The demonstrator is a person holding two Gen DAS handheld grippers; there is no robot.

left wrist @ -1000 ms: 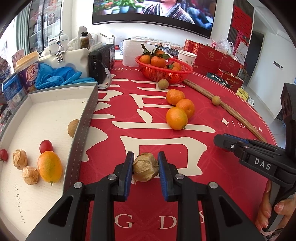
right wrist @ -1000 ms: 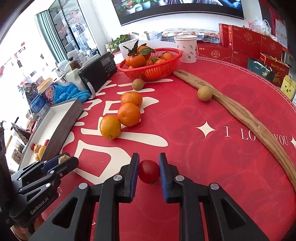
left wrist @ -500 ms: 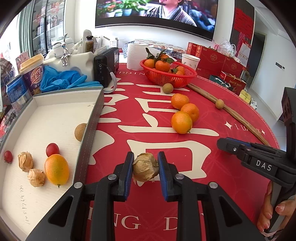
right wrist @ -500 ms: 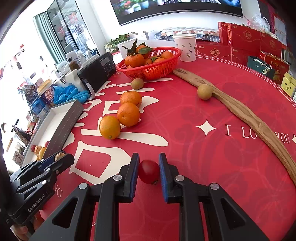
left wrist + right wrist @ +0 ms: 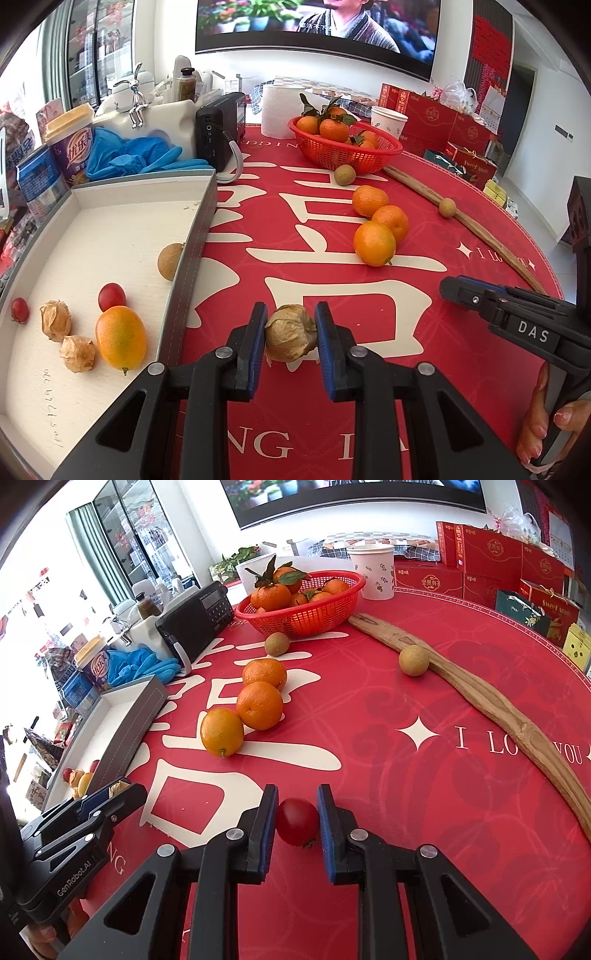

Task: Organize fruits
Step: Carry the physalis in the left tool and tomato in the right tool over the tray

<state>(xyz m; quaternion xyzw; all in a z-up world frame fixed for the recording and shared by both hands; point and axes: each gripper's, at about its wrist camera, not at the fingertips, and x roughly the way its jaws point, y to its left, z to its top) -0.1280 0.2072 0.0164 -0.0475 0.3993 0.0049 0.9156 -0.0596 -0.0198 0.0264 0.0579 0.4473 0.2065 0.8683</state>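
My left gripper [image 5: 291, 334] is shut on a papery husked groundcherry [image 5: 290, 338], held just above the red tablecloth to the right of the white tray [image 5: 92, 236]. The tray holds two groundcherries [image 5: 55, 320], an orange kumquat [image 5: 120, 338], two cherry tomatoes [image 5: 112, 296] and a longan [image 5: 170, 261]. My right gripper [image 5: 297, 821] is shut on a red cherry tomato [image 5: 296, 826] low over the cloth. Three oranges [image 5: 259, 705] lie in the table's middle. The left gripper also shows in the right wrist view [image 5: 122, 794].
A red basket [image 5: 343, 153] of tangerines stands at the back, with a longan [image 5: 344, 174] in front of it. A wooden stick [image 5: 480, 698] with another longan [image 5: 413, 660] beside it crosses the right side. A black radio [image 5: 221, 136], blue gloves and boxes crowd the back.
The left gripper has lifted and pulled back a little with the groundcherry, so the tray and oranges sit lower in its view. The right gripper has barely moved.
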